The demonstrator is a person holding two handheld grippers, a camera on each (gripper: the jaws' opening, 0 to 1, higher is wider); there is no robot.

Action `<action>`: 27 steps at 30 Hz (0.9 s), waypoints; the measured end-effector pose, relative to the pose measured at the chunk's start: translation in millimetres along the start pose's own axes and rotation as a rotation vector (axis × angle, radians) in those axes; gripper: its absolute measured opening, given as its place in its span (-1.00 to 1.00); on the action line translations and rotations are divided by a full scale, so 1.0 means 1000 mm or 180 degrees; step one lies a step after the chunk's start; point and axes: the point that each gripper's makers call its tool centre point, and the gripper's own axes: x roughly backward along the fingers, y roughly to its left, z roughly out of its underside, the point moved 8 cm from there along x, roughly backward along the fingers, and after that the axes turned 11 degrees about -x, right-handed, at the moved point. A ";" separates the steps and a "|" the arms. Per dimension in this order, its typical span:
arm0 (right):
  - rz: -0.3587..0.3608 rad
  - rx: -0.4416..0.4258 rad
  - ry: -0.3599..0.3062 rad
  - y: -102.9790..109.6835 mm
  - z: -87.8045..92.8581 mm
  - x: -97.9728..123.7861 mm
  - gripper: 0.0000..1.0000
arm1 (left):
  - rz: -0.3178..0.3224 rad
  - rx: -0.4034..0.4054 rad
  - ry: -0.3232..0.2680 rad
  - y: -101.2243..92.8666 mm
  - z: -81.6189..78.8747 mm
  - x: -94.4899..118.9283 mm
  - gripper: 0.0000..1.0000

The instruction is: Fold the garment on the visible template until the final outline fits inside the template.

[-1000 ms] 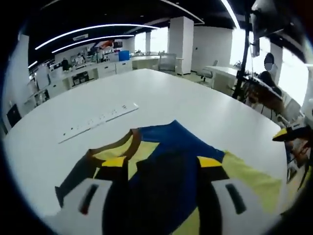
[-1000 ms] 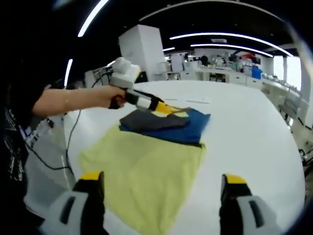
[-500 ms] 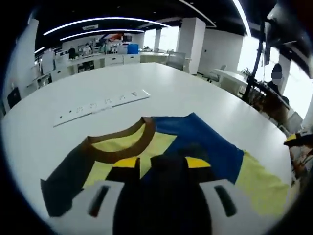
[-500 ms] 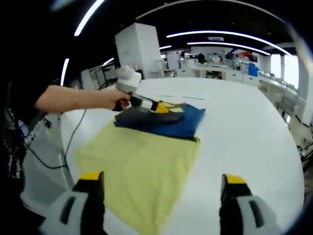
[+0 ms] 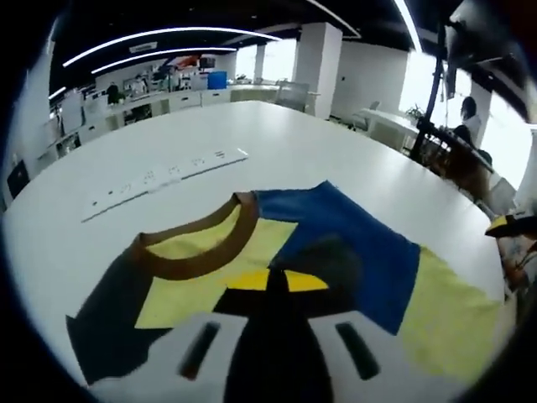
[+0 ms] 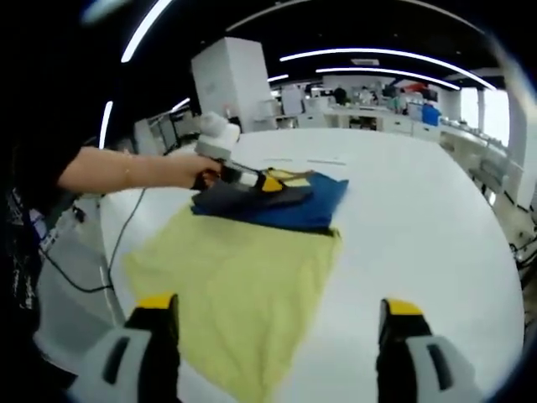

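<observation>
The garment lies flat on the white table point(image 6: 419, 227): a yellow body point(image 6: 243, 277), a blue part point(image 6: 315, 201), a brown collar point(image 5: 197, 252) and a dark grey sleeve point(image 5: 109, 323). In the left gripper view my left gripper point(image 5: 270, 280) has its yellow tips together on a fold of dark grey fabric point(image 5: 327, 256) over the blue part. The right gripper view shows that same left gripper point(image 6: 252, 179), held by a person's hand, low on the garment's far end. My right gripper point(image 6: 277, 306) stands open above the near yellow hem, nothing between its jaws.
A long white strip point(image 5: 159, 180) lies on the table beyond the collar. The person's arm point(image 6: 117, 168) reaches in from the left, with a cable point(image 6: 113, 252) hanging by the table's left edge. Office desks and a seated person point(image 5: 466, 126) are far behind.
My left gripper's jaws have come together from wide apart onto the dark fabric. The right gripper has stayed open, with its view pulling back slightly.
</observation>
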 end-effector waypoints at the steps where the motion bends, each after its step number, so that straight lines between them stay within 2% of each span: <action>1: -0.0001 -0.0001 -0.0004 0.000 0.000 0.000 1.00 | 0.0007 0.0004 -0.0006 0.000 -0.001 0.000 -0.99; 8: -0.0024 -0.0029 -0.0061 0.003 -0.004 0.001 0.99 | 0.0214 -0.0003 -0.0209 -0.019 -0.017 0.016 -0.99; 16: -0.0077 -0.0068 -0.0146 0.007 -0.008 0.004 0.98 | 0.0467 -0.0013 -0.0387 -0.057 -0.024 0.037 -1.00; 21: -0.0104 -0.0088 -0.0199 0.008 -0.011 0.005 0.98 | 0.0584 0.0033 -0.0421 -0.080 -0.021 0.045 -0.99; 24: -0.0125 -0.0128 -0.0242 0.008 -0.013 0.006 0.97 | 0.0649 0.0021 -0.0364 -0.095 -0.013 0.045 -0.99; 27: -0.0128 -0.0159 -0.0262 0.009 -0.014 0.006 0.95 | 0.0684 0.0043 -0.0310 -0.102 -0.002 0.042 -0.99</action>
